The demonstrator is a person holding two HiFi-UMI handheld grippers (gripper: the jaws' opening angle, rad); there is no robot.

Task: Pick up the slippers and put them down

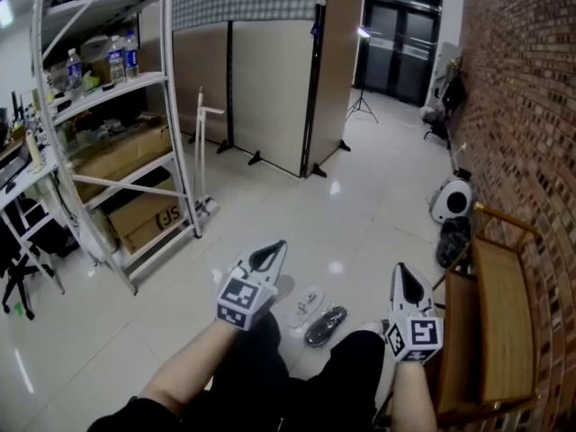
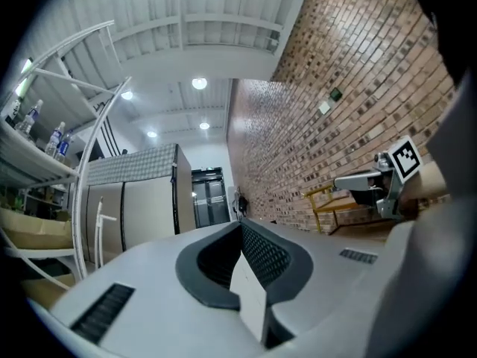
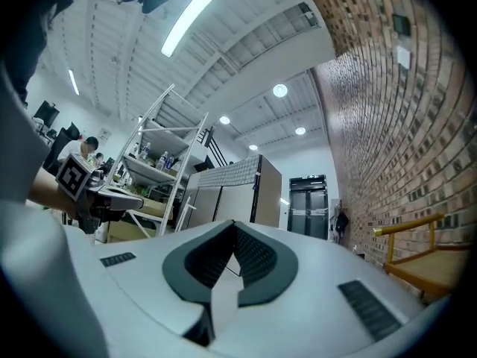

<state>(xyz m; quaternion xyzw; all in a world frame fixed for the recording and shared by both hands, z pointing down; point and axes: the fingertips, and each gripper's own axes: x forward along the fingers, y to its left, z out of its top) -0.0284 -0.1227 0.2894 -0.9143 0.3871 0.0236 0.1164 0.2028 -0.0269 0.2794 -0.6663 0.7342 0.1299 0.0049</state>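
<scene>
**A:** The left tongs (image 1: 273, 250) and the right tongs (image 1: 401, 274), how do they stand?

**B:** Both are pressed together. In each gripper view the dark ribbed pads meet at the tip with nothing between them. The head view shows them held out in front of the person, roughly level and well apart, each with its marker cube near the wrist.

**A:** And what lies on the floor (image 1: 270, 196)?

**B:** A pale slipper (image 1: 306, 306) and a dark slipper (image 1: 326, 325). They lie side by side on the glossy tiles, just beside each other, the dark one to the right. They sit below and between the two tongs, close to the person's knees, and neither tool touches them.

**A:** What is around them?

**B:** A wooden bench (image 1: 493, 327) stands to the right, against the brick wall (image 1: 526, 106). On the left is a white shelf rack (image 1: 117, 88) with bottles on top and cardboard boxes lower down. Beyond it stands a tall partition (image 1: 270, 88), and dark double doors (image 1: 400, 43) close off the far end of the room.
</scene>
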